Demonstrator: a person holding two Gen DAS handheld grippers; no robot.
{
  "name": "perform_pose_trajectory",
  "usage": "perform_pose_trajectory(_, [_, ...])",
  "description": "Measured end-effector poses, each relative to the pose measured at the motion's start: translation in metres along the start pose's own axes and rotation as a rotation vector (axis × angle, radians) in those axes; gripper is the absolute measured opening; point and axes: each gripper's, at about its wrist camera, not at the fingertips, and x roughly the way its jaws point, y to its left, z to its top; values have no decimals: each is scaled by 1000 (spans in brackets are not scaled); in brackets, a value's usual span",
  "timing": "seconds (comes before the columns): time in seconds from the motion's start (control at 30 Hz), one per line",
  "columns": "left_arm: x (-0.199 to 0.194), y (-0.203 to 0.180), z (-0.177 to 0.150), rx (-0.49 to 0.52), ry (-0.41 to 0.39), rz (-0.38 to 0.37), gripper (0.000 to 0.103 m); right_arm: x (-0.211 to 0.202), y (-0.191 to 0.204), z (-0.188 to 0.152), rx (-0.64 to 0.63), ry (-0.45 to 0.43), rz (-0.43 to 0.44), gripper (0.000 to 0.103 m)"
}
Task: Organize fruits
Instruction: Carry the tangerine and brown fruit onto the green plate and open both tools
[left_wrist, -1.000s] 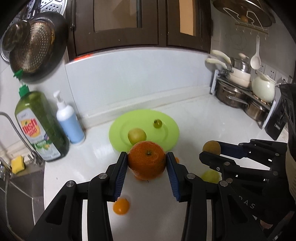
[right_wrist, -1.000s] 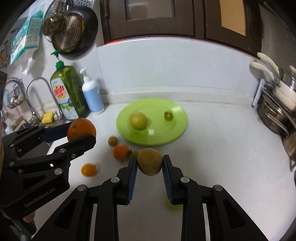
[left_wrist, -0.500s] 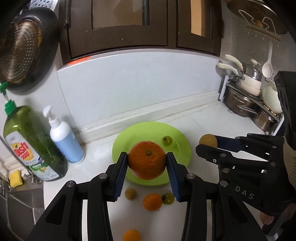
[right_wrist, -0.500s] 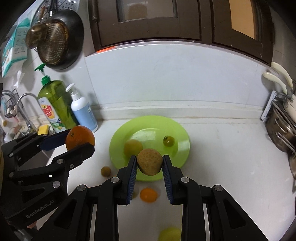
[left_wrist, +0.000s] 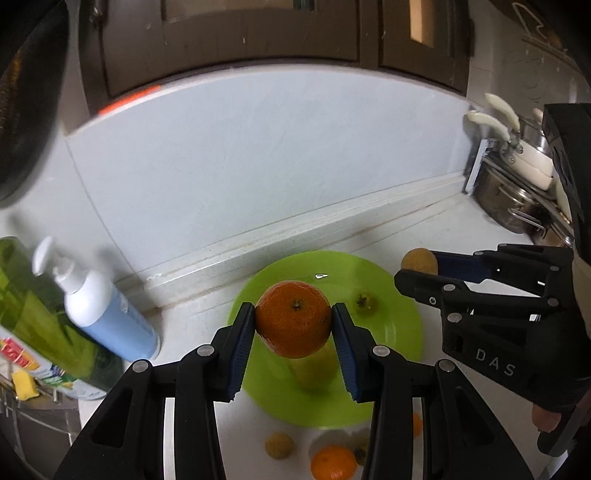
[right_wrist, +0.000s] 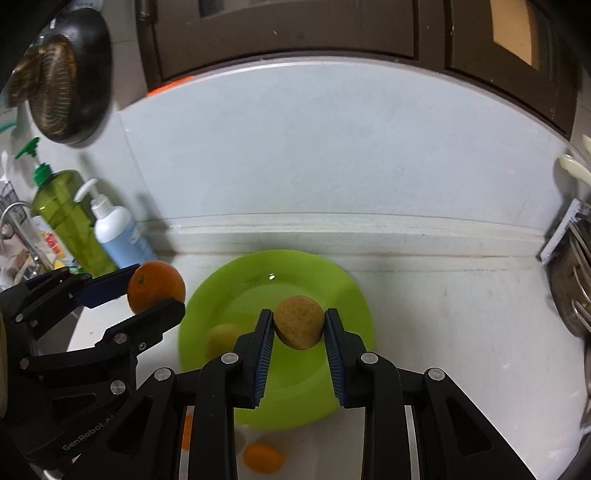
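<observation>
My left gripper (left_wrist: 294, 325) is shut on a large orange (left_wrist: 293, 319) and holds it above the near left part of the green plate (left_wrist: 399, 325). My right gripper (right_wrist: 299, 326) is shut on a brown round fruit (right_wrist: 299, 323) and holds it over the plate (right_wrist: 340, 295). Each gripper shows in the other's view, the right one (left_wrist: 417, 264) and the left one (right_wrist: 155, 288). On the plate lie a yellow-green fruit (left_wrist: 314, 365), partly hidden by the orange, and a small green fruit (left_wrist: 365, 303).
Small oranges (left_wrist: 334, 463) (right_wrist: 263, 458) and a small brown fruit (left_wrist: 279, 446) lie on the white counter in front of the plate. A white-blue pump bottle (left_wrist: 107, 317) and a green dish-soap bottle (right_wrist: 70, 221) stand at the left. Pots (left_wrist: 517, 199) stand at the right.
Both grippers have moved forward with their fruits and now hang over the plate. The loose fruits on the counter have slid down toward the bottom of both views.
</observation>
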Motion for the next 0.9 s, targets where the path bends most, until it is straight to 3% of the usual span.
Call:
perform_pose_trajectory(0.47, [84, 18, 13, -26, 137, -47, 42, 84, -21, 16, 0, 117, 28, 29])
perform_pose_trajectory(0.83, [110, 15, 19, -25, 171, -35, 42, 109, -25, 19, 3, 150, 30, 29])
perform_pose_trajectory(0.9, [108, 13, 19, -18, 159, -25, 47, 109, -25, 19, 6, 149, 28, 29])
